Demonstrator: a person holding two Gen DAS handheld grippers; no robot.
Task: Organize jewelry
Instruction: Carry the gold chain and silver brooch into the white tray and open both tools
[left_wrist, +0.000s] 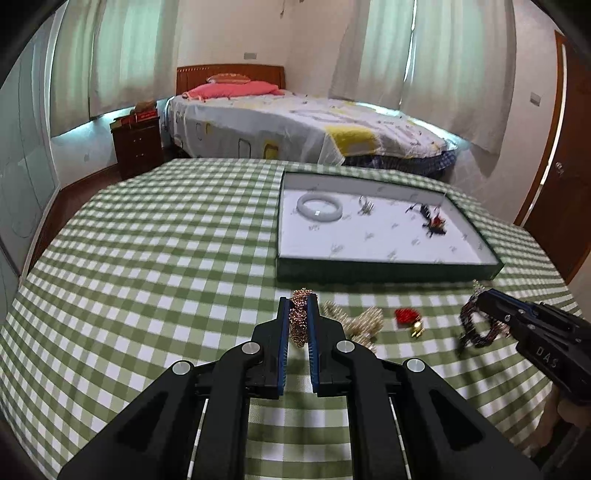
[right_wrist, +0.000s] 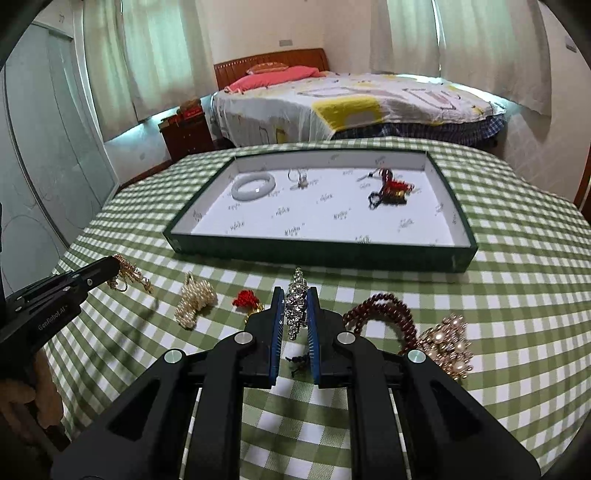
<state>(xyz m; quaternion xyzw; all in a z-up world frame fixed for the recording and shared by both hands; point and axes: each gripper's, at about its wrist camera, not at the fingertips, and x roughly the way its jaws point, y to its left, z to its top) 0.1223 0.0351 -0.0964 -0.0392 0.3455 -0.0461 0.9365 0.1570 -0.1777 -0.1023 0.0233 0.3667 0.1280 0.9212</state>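
Bedroom with curtained windows, a bed behind, green-checked tabletop in front. Left hand-held gripper pinching a gold chain, right hand-held gripper pinching a crystal bracelet, both just short of the green tray. Best carried clear over the near wall, then set down apart from the white bangle and red charm; pearl piece and brown beads left on the cloth.
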